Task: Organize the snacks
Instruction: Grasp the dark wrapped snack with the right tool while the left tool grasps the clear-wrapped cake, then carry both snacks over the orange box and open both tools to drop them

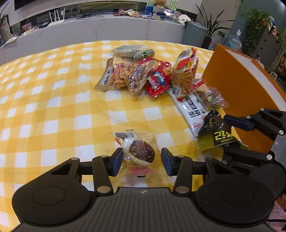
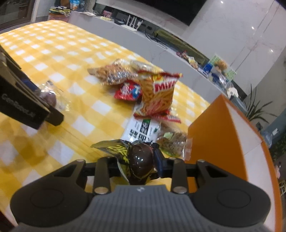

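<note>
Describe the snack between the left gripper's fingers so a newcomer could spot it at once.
On the yellow checked tablecloth, nearer than the snack pile, the left gripper closes on a clear-wrapped chocolate-topped cake. It alone lies apart, round and brown-and-white.

A white router (image 1: 56, 17), a teddy bear (image 1: 159, 4) and a grey bin (image 1: 195, 32) stand behind the table.

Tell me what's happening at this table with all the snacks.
A person is sorting snacks with a handheld gripper in each hand. The left gripper is closed around a clear-wrapped chocolate cake on the yellow checked tablecloth. The right gripper grips a black and yellow packet beside an orange box. A pile of other snack bags lies unsorted in the middle of the table.
</note>
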Tool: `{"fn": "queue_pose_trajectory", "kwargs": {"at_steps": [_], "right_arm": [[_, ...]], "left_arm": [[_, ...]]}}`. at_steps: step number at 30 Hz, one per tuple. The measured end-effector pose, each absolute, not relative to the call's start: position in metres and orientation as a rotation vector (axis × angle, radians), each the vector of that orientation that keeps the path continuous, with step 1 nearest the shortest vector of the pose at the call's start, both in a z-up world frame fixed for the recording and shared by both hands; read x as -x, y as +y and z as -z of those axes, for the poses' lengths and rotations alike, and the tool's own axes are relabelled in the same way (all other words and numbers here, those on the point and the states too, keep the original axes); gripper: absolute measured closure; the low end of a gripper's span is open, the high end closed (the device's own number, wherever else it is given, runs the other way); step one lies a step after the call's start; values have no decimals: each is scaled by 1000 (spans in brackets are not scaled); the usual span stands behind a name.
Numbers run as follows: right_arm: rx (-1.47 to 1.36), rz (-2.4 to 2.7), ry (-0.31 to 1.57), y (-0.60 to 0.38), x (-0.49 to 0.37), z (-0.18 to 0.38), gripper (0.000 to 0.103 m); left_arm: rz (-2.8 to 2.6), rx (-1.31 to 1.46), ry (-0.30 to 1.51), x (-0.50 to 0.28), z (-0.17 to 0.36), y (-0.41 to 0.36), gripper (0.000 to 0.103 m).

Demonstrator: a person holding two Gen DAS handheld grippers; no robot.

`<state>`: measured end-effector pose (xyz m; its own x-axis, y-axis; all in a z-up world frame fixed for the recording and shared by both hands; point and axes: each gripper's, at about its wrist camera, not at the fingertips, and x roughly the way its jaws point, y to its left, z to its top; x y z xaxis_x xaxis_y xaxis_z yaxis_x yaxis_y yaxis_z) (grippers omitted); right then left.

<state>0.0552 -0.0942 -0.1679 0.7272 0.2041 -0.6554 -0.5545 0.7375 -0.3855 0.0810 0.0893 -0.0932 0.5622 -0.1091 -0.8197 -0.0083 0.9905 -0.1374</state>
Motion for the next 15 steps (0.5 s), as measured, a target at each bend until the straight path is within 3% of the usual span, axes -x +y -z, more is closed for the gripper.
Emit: {"fn": "queue_pose_trajectory", "kwargs": {"at_steps": [15], "right_arm": [[364, -630, 815, -136, -70, 68, 71]], "left_arm": [[198, 118, 1015, -75, 14, 50, 50]]}}
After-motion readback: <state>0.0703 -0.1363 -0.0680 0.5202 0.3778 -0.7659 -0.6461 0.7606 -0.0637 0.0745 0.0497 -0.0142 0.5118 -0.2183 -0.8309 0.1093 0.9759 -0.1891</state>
